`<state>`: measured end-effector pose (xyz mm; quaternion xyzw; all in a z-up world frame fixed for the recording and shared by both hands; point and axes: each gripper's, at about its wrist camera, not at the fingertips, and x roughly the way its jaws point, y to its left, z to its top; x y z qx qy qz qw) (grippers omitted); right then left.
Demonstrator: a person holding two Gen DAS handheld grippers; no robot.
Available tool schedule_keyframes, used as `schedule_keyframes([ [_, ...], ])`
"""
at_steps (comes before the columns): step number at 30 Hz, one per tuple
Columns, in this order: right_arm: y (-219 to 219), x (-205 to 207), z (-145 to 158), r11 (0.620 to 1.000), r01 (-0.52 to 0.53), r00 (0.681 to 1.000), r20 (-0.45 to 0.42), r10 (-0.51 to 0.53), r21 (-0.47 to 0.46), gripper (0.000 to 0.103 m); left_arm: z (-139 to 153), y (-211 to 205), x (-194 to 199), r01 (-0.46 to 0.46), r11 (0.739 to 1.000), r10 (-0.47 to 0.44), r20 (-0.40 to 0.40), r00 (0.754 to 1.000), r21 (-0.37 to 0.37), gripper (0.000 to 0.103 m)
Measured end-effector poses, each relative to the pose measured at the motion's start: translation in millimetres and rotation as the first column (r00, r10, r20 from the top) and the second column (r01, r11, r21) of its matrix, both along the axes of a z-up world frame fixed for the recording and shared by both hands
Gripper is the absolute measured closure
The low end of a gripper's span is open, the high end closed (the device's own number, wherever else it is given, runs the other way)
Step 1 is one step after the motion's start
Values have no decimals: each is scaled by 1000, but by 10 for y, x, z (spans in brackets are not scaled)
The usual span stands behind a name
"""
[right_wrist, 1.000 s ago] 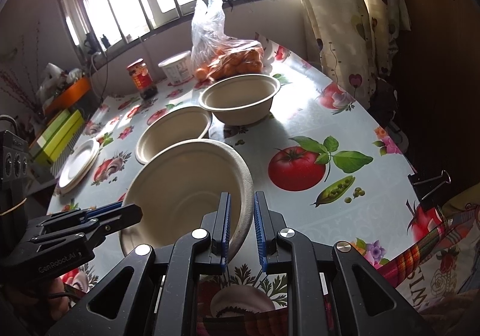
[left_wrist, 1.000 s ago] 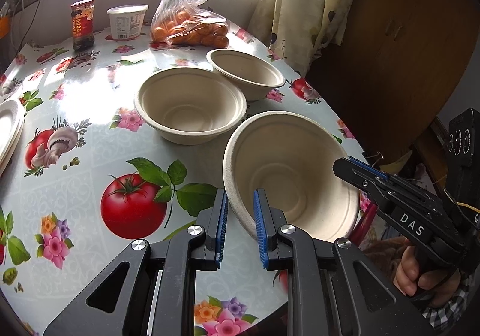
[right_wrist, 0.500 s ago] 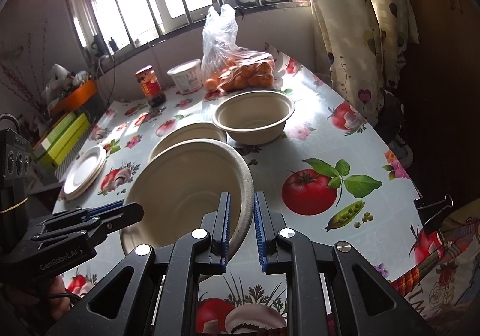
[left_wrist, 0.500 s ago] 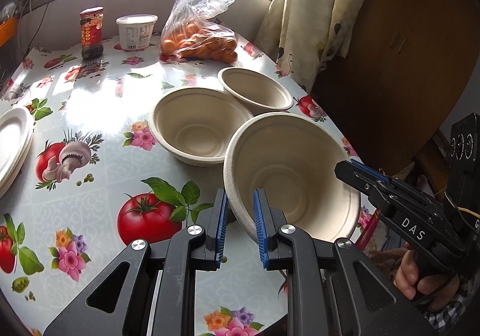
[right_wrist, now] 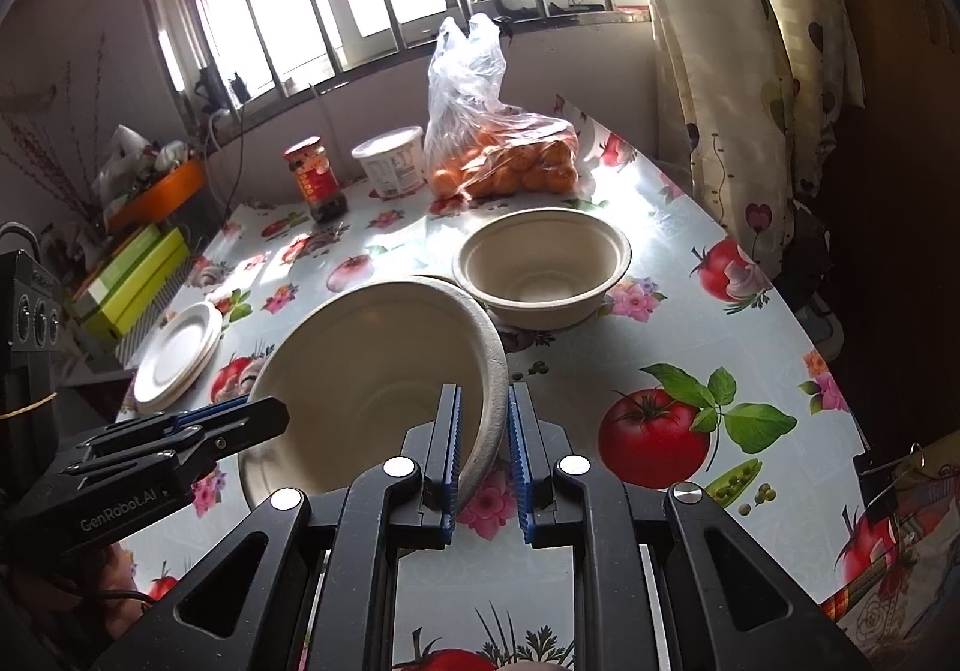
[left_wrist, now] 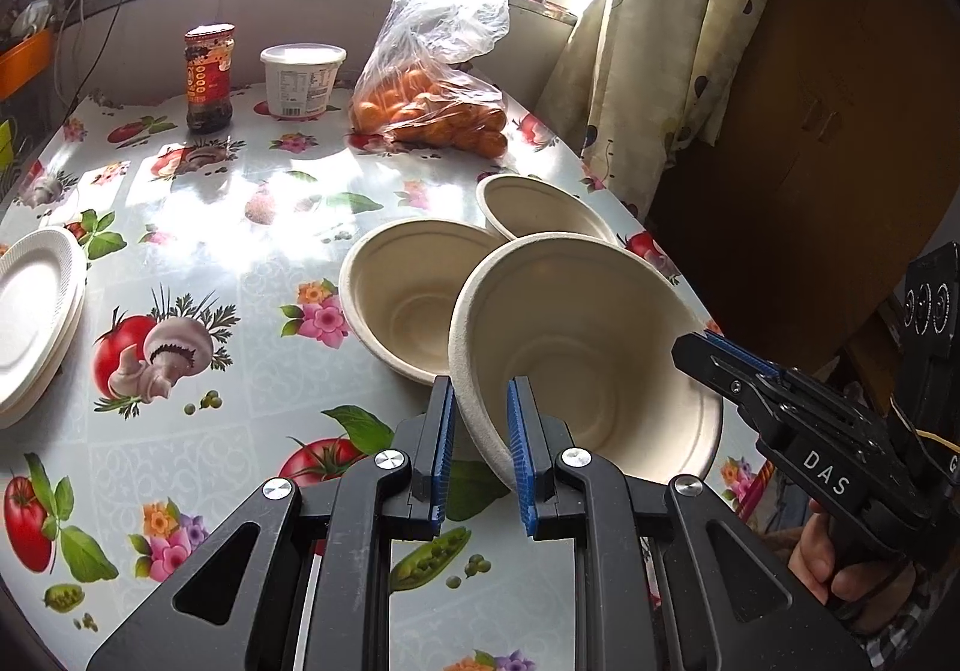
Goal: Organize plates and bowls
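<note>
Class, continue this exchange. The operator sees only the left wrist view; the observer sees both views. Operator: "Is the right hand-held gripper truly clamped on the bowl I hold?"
Observer: Yes. The right hand-held gripper has both blue pads closed on the bowl rim.
Operator: What lies beyond the plates?
Observer: Green and yellow boxes sit past the white plates.
Operator: Anything at the near right edge?
Observer: A black binder clip sits at the table edge.

Black grippers w/ blue ribbed fingers (left_wrist: 519,449), silver screws, "DAS" marking.
</note>
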<state>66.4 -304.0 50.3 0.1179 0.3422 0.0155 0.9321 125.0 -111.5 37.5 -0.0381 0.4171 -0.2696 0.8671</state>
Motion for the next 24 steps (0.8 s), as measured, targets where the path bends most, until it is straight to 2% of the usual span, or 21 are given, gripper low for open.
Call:
schedule_keyframes([
  [8,46,277,43,1000,-20,1000,2,20,-1,88,51,62,239,-32,999,32,9,999,-2,84],
  [24,89,751,-75,999,-44,998,-34,44,10,88,-106,97,645,-74,997,75,-24,997,30,84],
])
